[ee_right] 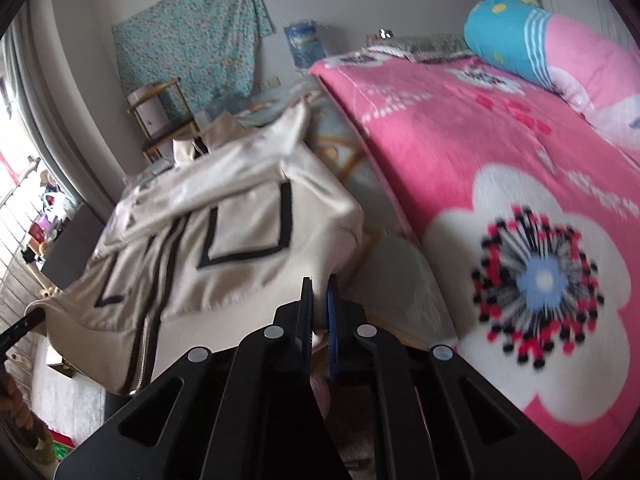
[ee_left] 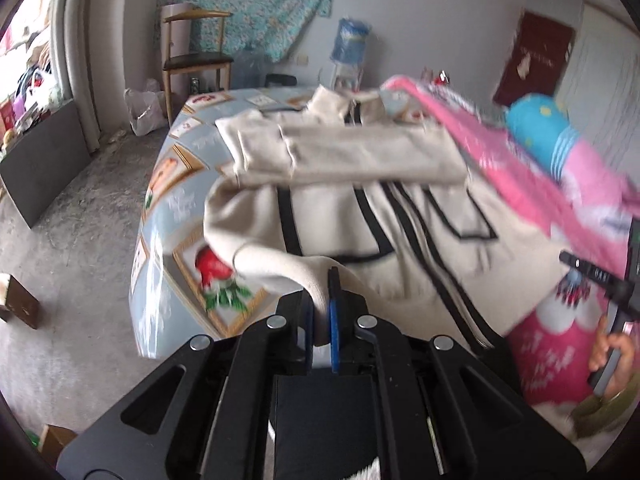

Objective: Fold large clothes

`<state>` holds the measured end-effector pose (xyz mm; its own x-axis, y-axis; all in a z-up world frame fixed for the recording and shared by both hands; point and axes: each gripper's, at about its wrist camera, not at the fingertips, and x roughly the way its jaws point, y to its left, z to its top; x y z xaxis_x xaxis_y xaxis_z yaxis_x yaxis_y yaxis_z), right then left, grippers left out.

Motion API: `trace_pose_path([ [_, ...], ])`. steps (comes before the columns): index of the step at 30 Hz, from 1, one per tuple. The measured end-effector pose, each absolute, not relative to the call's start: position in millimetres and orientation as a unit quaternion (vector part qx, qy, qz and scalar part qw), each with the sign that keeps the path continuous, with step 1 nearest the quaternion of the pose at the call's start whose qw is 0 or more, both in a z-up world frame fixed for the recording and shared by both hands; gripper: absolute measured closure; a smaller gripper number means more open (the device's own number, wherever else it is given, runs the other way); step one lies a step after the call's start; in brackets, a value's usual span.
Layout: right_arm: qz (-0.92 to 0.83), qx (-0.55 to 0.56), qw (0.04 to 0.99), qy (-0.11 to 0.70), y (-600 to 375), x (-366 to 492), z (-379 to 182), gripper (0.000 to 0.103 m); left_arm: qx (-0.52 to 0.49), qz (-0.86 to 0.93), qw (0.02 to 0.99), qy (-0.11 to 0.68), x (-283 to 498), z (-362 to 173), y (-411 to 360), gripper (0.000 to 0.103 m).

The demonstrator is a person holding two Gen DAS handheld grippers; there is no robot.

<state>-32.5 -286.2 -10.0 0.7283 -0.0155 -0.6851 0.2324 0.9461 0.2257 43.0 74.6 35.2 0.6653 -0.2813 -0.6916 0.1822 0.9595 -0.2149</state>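
left gripper (ee_left: 325,312): pinched tight on the bottom edge of the cream jacket (ee_left: 360,216) | right gripper (ee_right: 319,312): pinched tight on the other bottom corner | jacket: partly lifted off the table (ee_left: 168,184) | left view only: wooden chair (ee_left: 196,52), a hand (ee_left: 616,354) | right view only: big flower on pink blanket (ee_right: 460,152)

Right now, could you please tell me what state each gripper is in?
Left gripper: shut on the jacket hem.
Right gripper: shut on the jacket hem at the other corner.
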Motion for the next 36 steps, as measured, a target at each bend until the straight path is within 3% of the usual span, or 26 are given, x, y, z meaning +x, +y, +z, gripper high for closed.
trace_pose_path([
  [13, -0.04, 0.129, 0.931, 0.339, -289.5, 102.9, 30.1, 0.097, -0.118, -0.101, 0.905, 0.396, 153.6, 34.5, 106.2, 0.098],
  [22, -0.038, 0.156, 0.893, 0.42, -301.8, 212.2, -22.4, 0.096, -0.187, -0.092, 0.863, 0.459, 225.2, -12.1, 127.5, 0.093],
  [25, -0.022, 0.204, 0.874, 0.44, -316.8, 225.3, -40.3, 0.088, -0.253, -0.099, 0.843, 0.464, 233.9, -22.6, 147.8, 0.089],
  [26, -0.017, 0.215, 0.872, 0.438, -319.3, 224.6, -41.2, 0.082, -0.265, -0.093, 0.844, 0.457, 231.9, -21.9, 155.7, 0.082],
  [28, -0.017, 0.233, 0.875, 0.424, -326.9, 217.3, -35.7, 0.056, -0.255, -0.061, 0.86, 0.437, 225.6, -15.1, 165.9, 0.066],
  [29, -0.035, 0.229, 0.88, 0.415, -330.3, 211.3, -30.7, 0.037, -0.25, -0.049, 0.868, 0.427, 220.8, -11.0, 172.5, 0.064],
  [36, -0.066, 0.265, 0.87, 0.411, -357.8, 155.3, -21.8, 0.035, -0.274, -0.05, 0.85, 0.447, 183.1, -14.3, 193.3, 0.064],
])
